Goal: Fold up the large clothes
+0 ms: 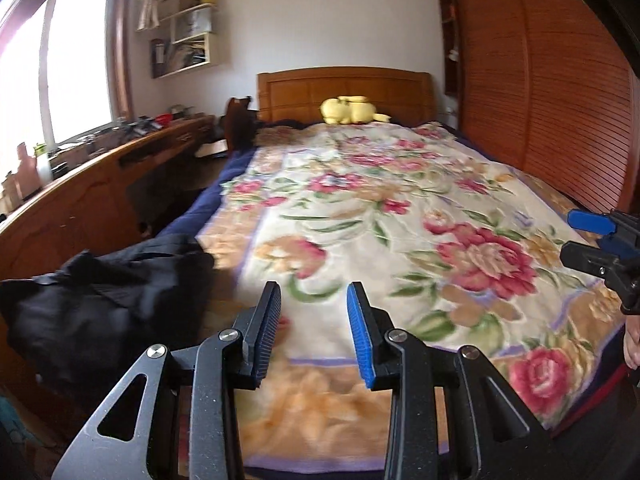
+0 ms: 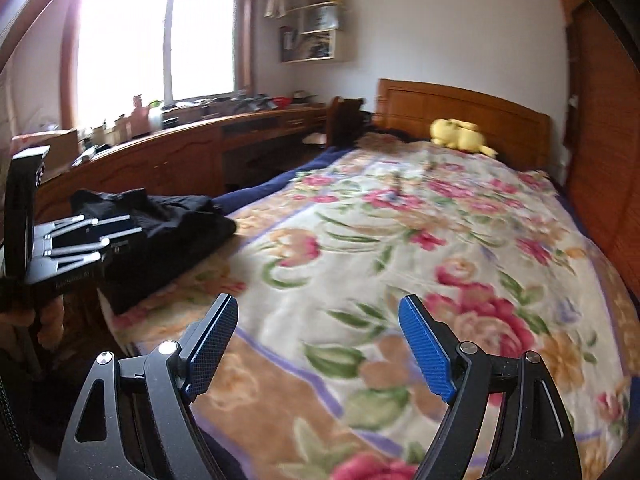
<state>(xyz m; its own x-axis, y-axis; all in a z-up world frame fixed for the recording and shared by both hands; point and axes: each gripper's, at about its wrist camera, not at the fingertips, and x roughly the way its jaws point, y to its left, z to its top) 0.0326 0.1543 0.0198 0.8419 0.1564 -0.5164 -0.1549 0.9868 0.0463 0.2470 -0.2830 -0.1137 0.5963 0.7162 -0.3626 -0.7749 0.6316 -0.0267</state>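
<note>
Black cloth, the crumpled garment (image 1: 116,280), lies heaped at the near left corner of the bed (image 1: 224,168), partly on the flowered blanket (image 1: 360,208) and spilling over its left edge. The left gripper (image 1: 314,332) hangs above the blanket's foot edge, its blue pads a modest gap apart with nothing between them. The right gripper (image 2: 320,344) is over the same edge further right, its fingers spread wide and empty. A yellow plush toy (image 1: 350,110) rests by the wooden headboard (image 1: 344,88).
</note>
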